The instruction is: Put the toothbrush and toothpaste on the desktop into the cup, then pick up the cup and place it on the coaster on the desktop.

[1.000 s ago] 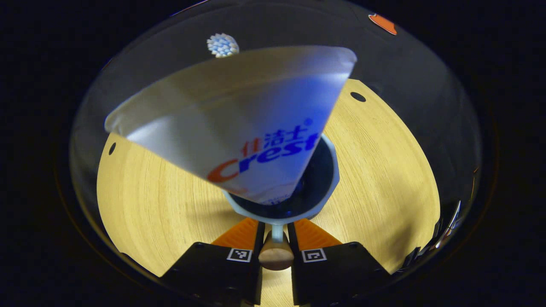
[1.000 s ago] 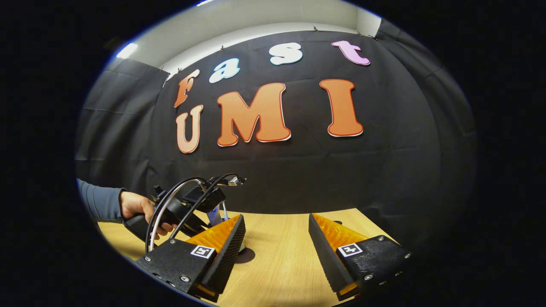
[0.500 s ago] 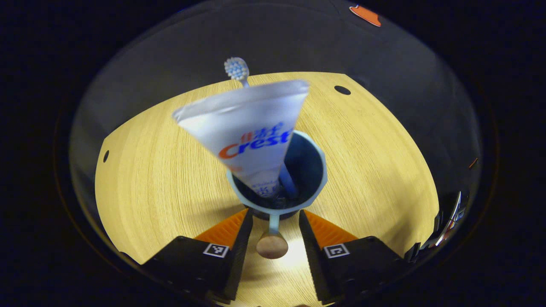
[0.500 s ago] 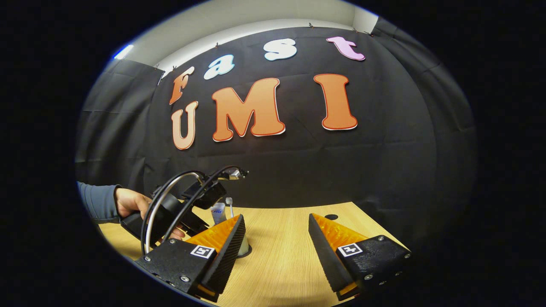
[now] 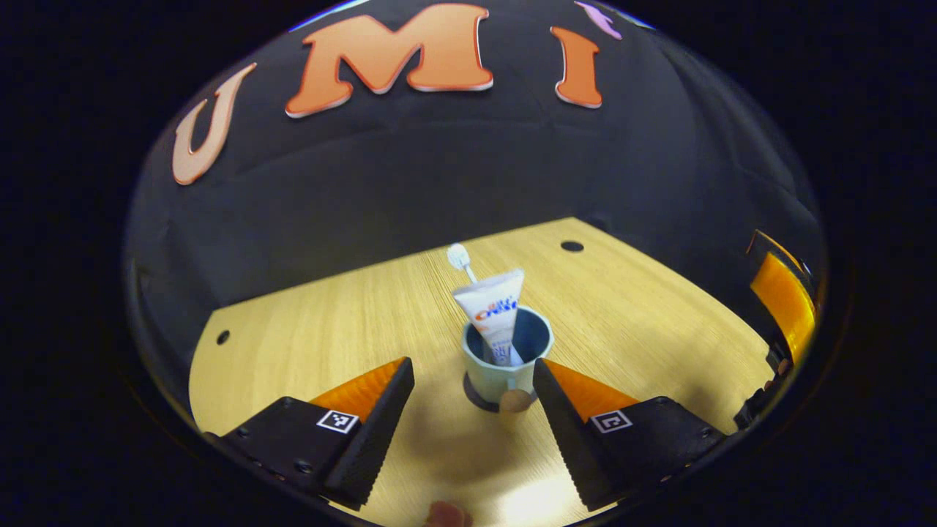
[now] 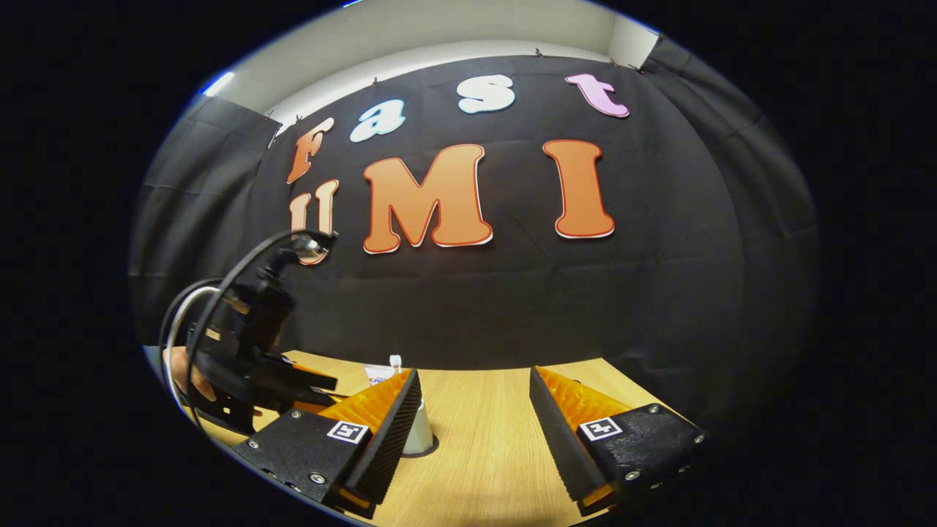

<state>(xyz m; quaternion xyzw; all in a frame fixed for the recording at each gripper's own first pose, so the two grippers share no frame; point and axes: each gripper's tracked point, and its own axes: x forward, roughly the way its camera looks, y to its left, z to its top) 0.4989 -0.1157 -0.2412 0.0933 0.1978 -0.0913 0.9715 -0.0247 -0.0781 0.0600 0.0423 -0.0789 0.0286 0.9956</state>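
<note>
Pale blue ceramic cup (image 5: 505,366) stands on the light wooden desktop (image 5: 307,337), seemingly on a dark round coaster (image 5: 474,401) just showing under its base. The white toothpaste tube (image 5: 495,311) and white-headed toothbrush (image 5: 460,258) stand inside it. Your left gripper (image 5: 472,410) has its jaws wide apart on either side of the cup's handle knob, touching nothing — draw straight back and keep clear of that knob. Your right gripper (image 6: 474,428) hangs open too, holding nothing.

1. Left gripper view looks down and forward over the desk (image 5: 307,329), near the cup (image 5: 505,366).
2. Right gripper view sits low, facing the wall; both share the cup (image 6: 419,432).
</note>
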